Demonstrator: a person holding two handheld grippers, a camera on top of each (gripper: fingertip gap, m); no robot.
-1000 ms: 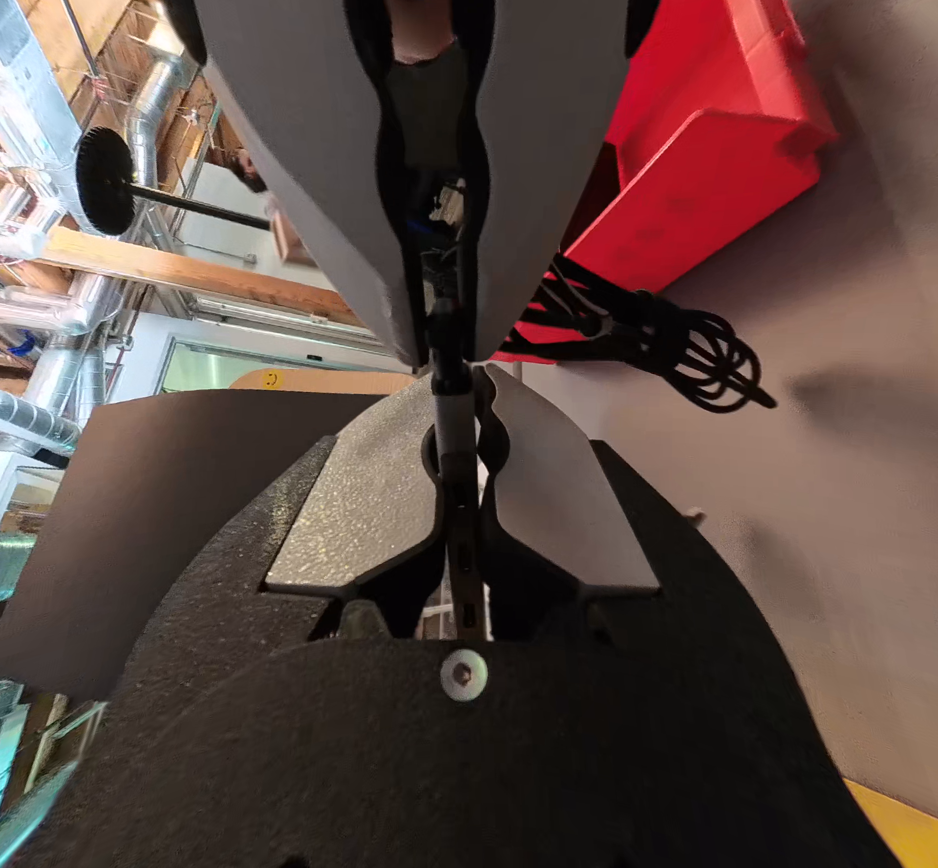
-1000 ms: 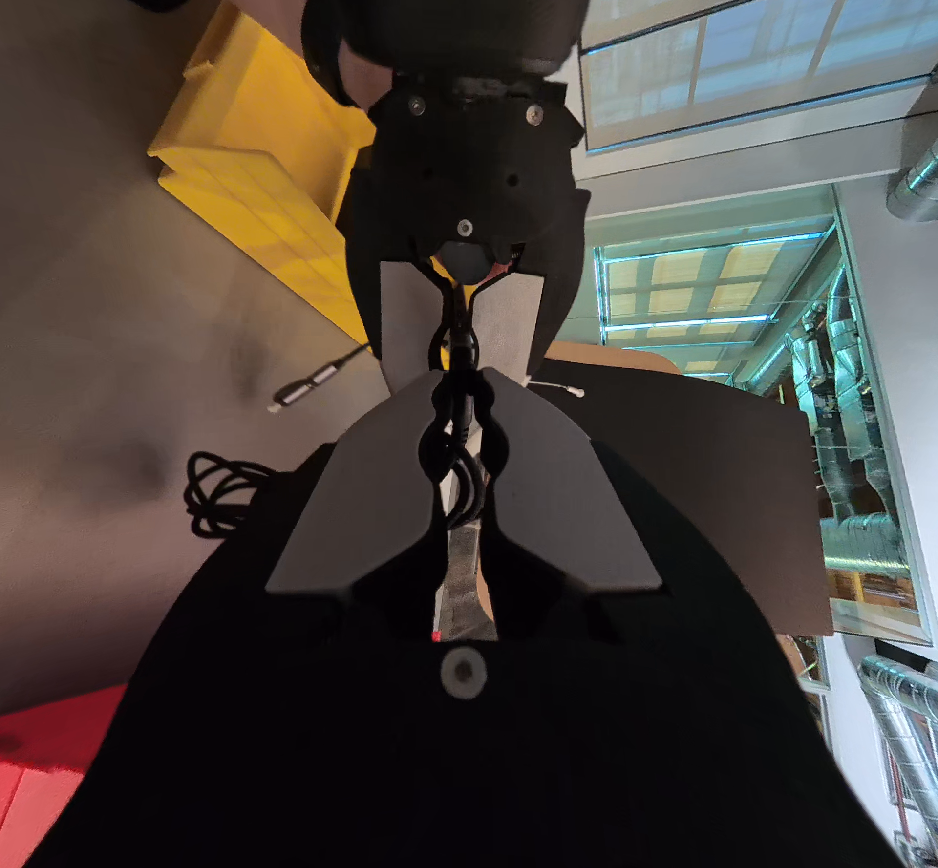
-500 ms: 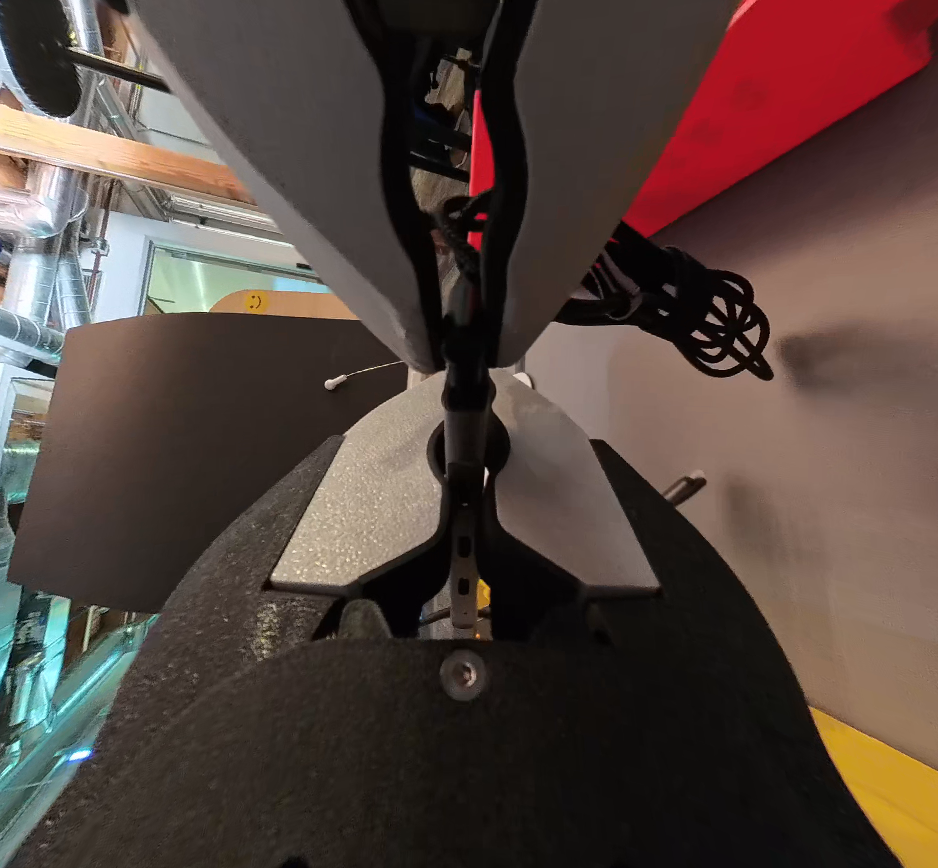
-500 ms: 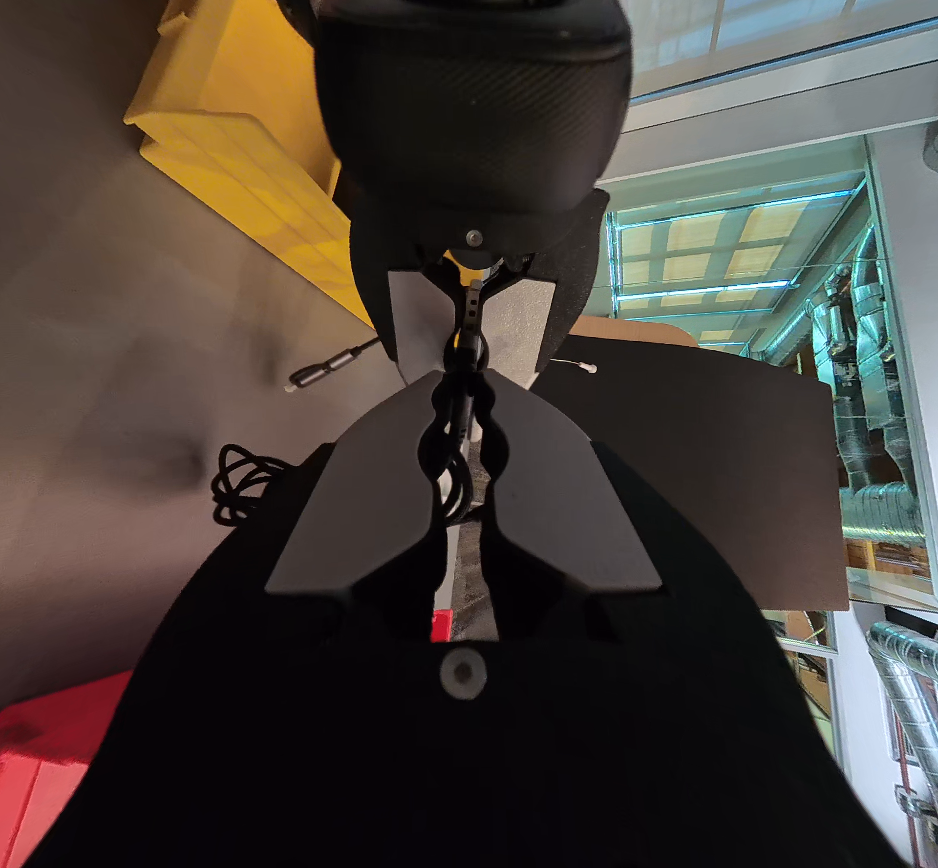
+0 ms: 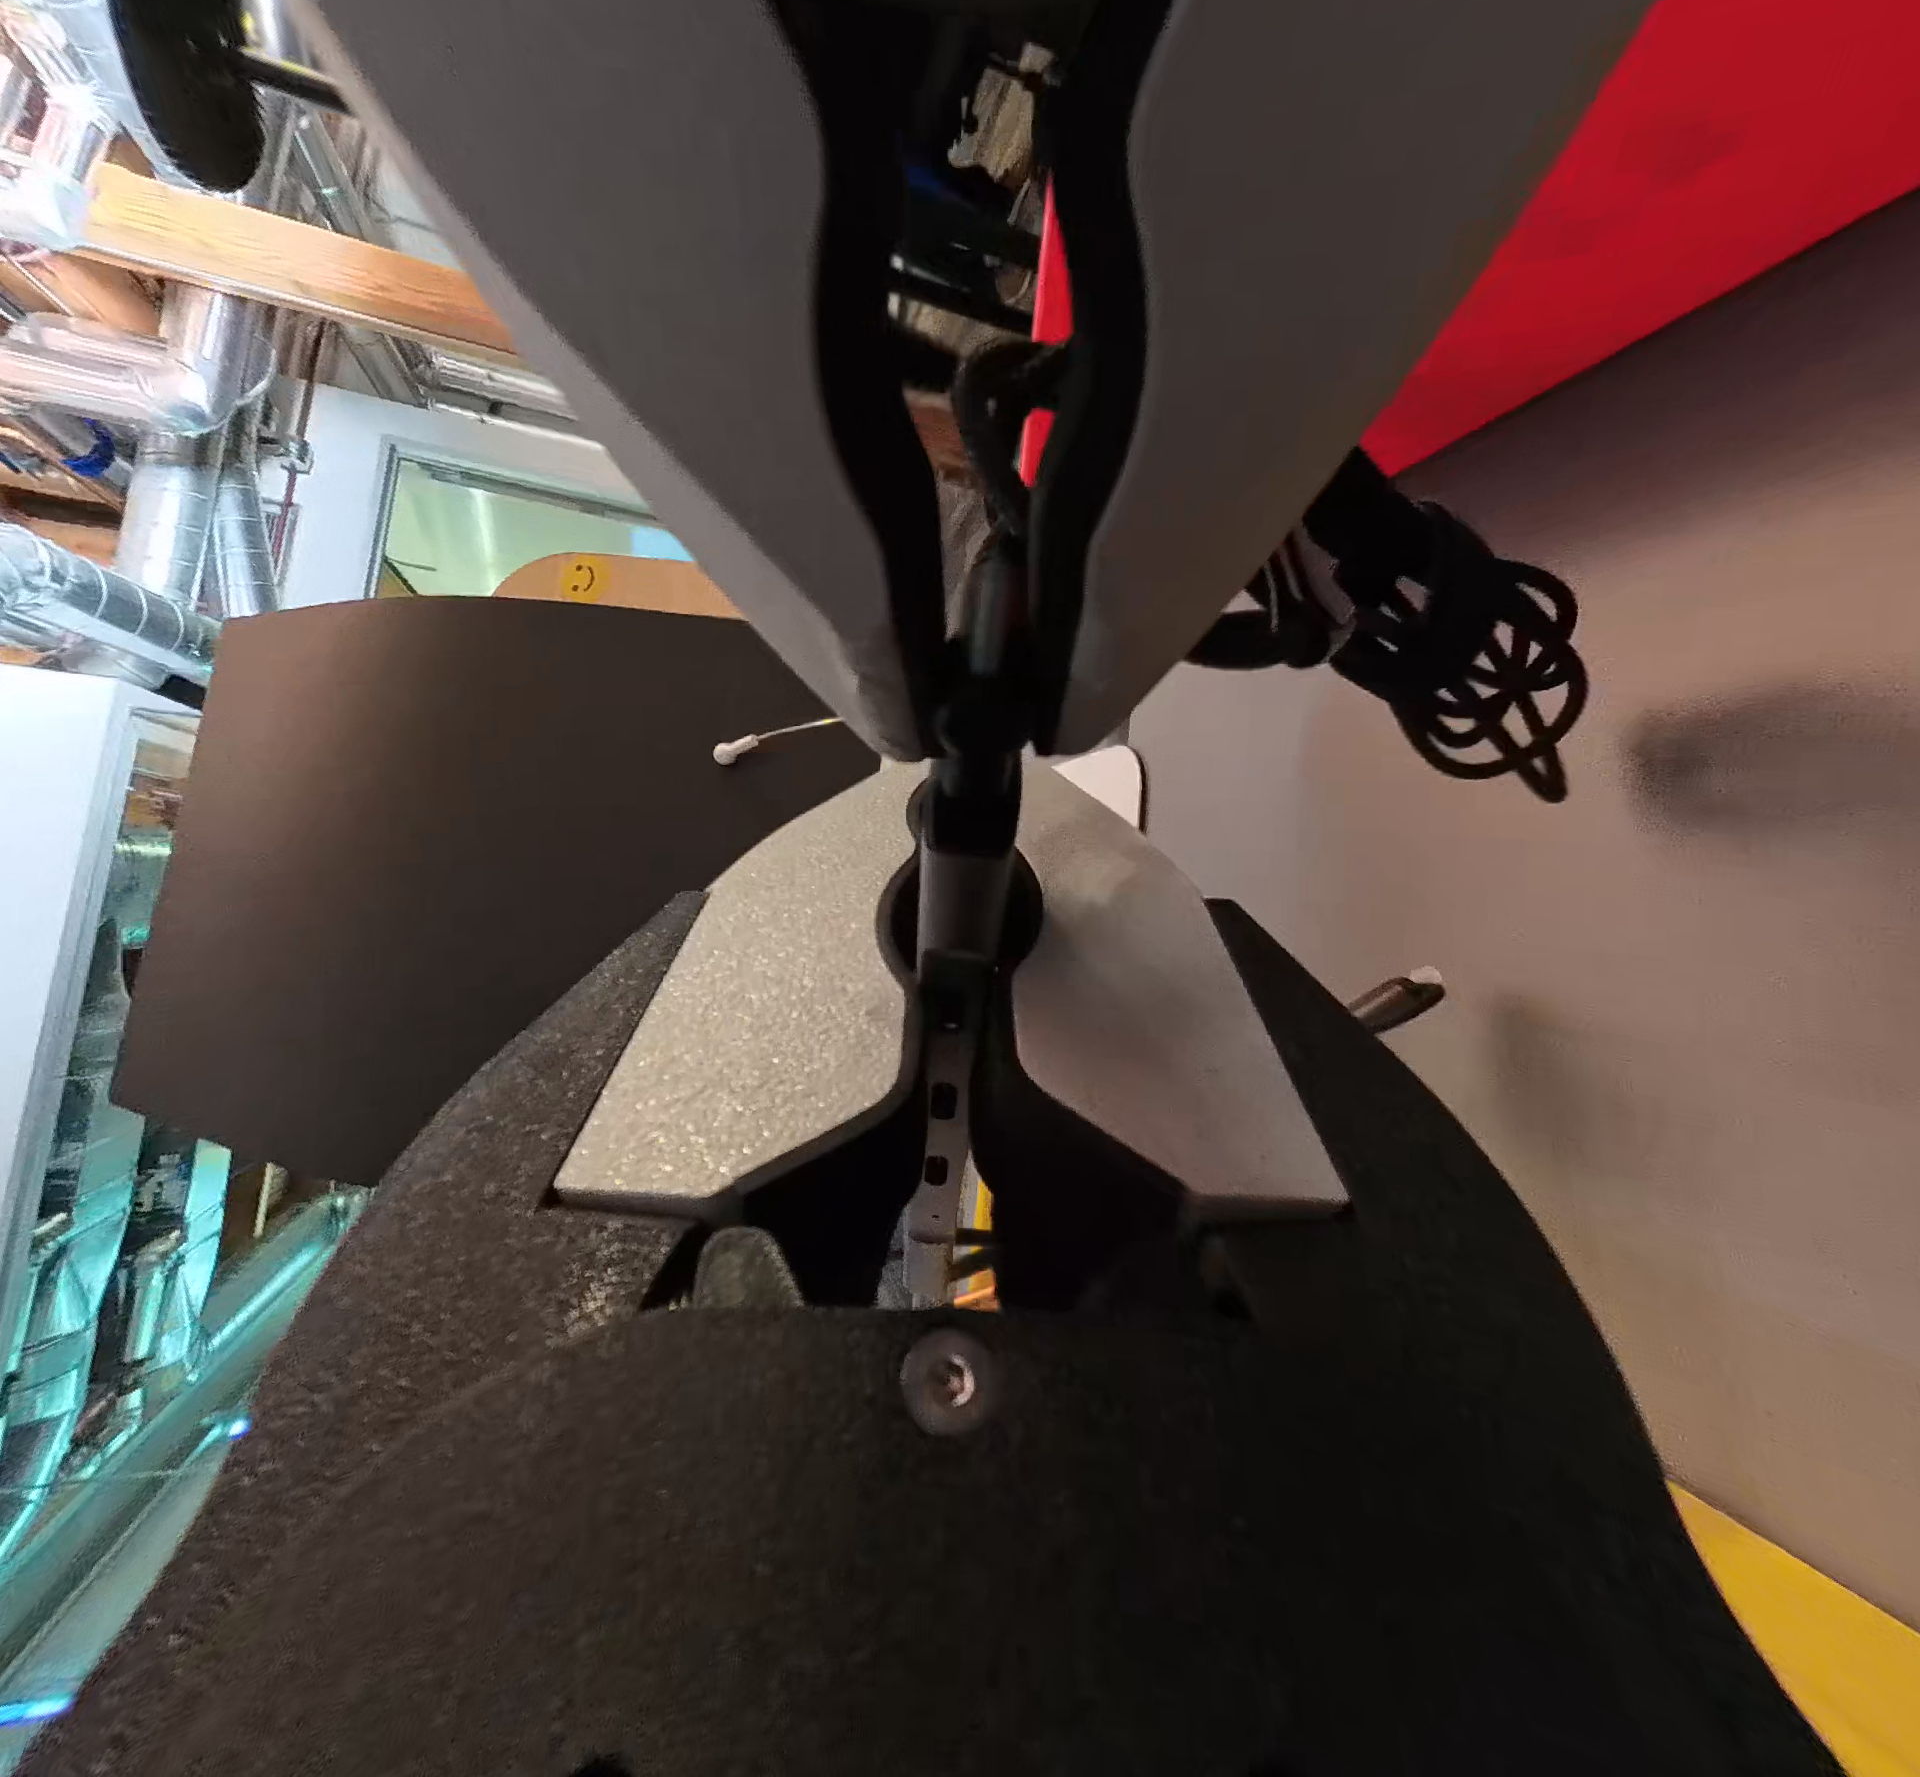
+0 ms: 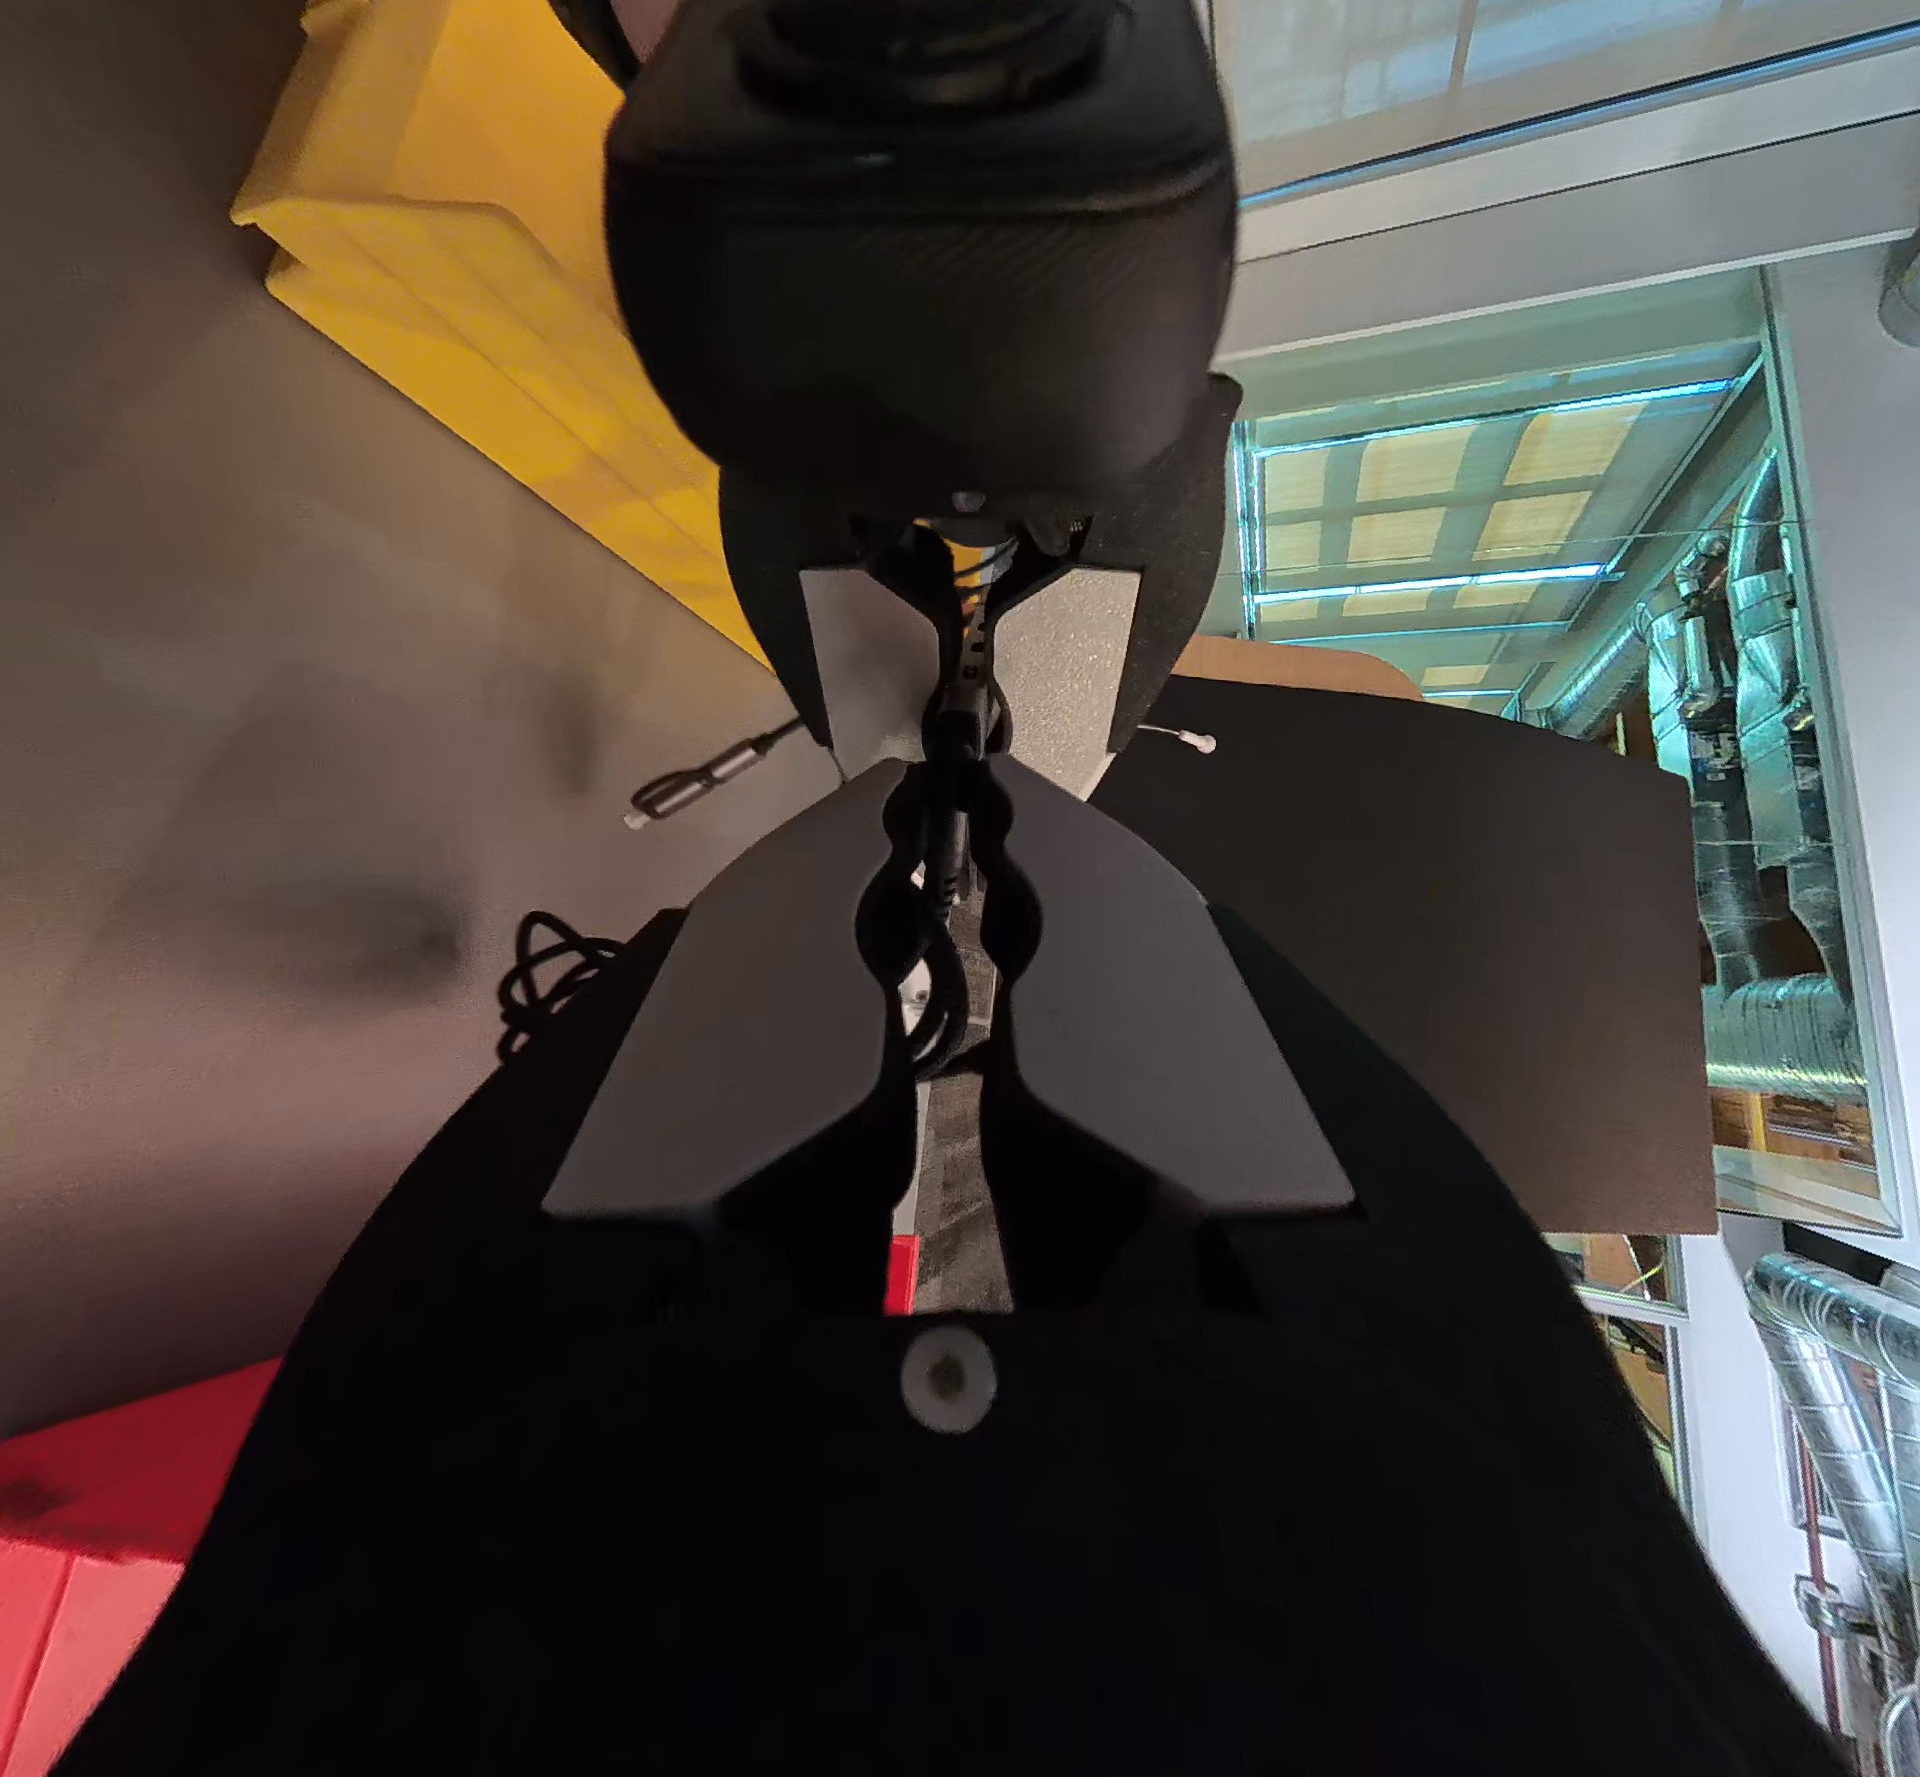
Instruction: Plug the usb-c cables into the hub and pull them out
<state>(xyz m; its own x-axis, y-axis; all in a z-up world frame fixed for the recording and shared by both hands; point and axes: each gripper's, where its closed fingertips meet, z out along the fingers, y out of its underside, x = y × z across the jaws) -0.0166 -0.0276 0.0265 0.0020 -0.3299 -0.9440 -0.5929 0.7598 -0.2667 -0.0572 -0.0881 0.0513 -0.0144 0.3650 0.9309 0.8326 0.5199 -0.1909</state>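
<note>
My left gripper is shut on a slim grey hub, held edge-on so several small ports show along its edge. My right gripper is shut on a black USB-C cable just behind its plug. The two grippers meet tip to tip above the table. In the left wrist view the right gripper comes down from above. The grey plug housing butts against the hub's end. In the right wrist view the hub sits in the left gripper.
On the grey table lie a coiled black cable and a loose grey plug, which also shows in the right wrist view. A red bin and a yellow bin stand near. A dark board stands behind. My hands' fingertips stand some 7 centimetres from each other.
The two grippers have drawn closer together, so each looms larger in the other's view. Both stay shut on their loads, and the plug stays at the hub's end.
</note>
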